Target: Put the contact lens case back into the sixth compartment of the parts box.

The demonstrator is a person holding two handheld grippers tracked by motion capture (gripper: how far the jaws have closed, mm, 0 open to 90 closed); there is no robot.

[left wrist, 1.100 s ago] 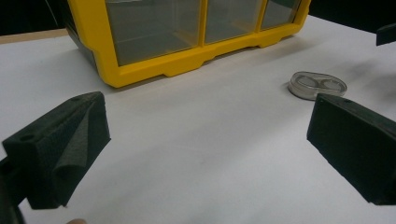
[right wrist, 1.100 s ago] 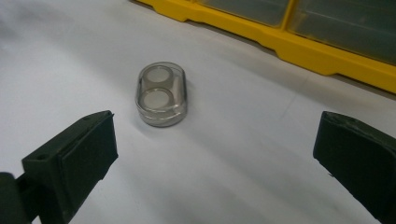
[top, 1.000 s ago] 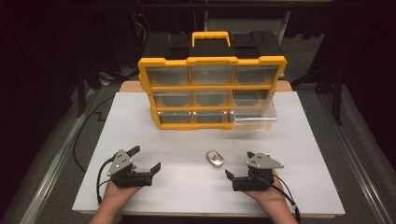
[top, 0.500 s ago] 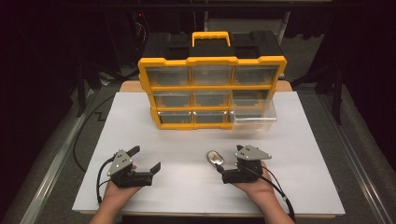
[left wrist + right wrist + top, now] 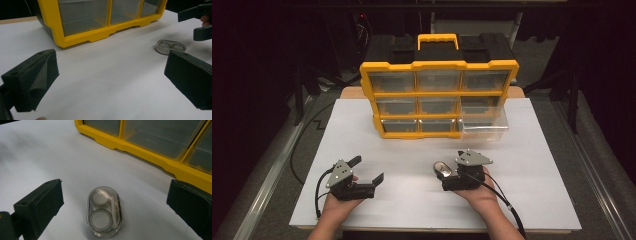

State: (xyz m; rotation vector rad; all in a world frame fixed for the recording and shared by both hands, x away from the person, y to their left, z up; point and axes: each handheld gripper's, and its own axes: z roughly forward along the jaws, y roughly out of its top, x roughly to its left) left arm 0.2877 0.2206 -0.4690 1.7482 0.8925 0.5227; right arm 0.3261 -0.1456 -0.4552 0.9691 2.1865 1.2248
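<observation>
Item: clear oval case (image 5: 104, 212), a small transparent plastic capsule with two round discs inside, one behind the other along its length. Location: flat on the white table (image 5: 537, 165), in front of the yellow drawer organizer (image 5: 439, 97) and well apart from it, right of centre in the high view.

Right gripper (image 5: 110, 212): jaws spread wide, nothing held. In the right gripper view the case lies between the two black jaws, clear of both, slightly nearer the left-hand one. Its long axis runs roughly along the gripper's line of sight, so the jaws face its long flanks and closing would bear on the narrow width. In the high view the gripper sits just beside the case, the hand behind it.

Left gripper (image 5: 364, 172): jaws likewise apart and empty, resting over the table's left part, well apart from the case. In the left gripper view the case (image 5: 170, 46) shows ahead and to the right, beyond the right-hand jaw.

Nearer hand: the right, clearly.

Organizer: three rows of three clear drawers in a yellow frame with a carrying handle; the bottom-right drawer (image 5: 484, 129) stands pulled out toward the person.

Judgement: the step in hand appears to be grasping the case with the right gripper; the approach looks nearly aligned, needing a little more advance before closing.
</observation>
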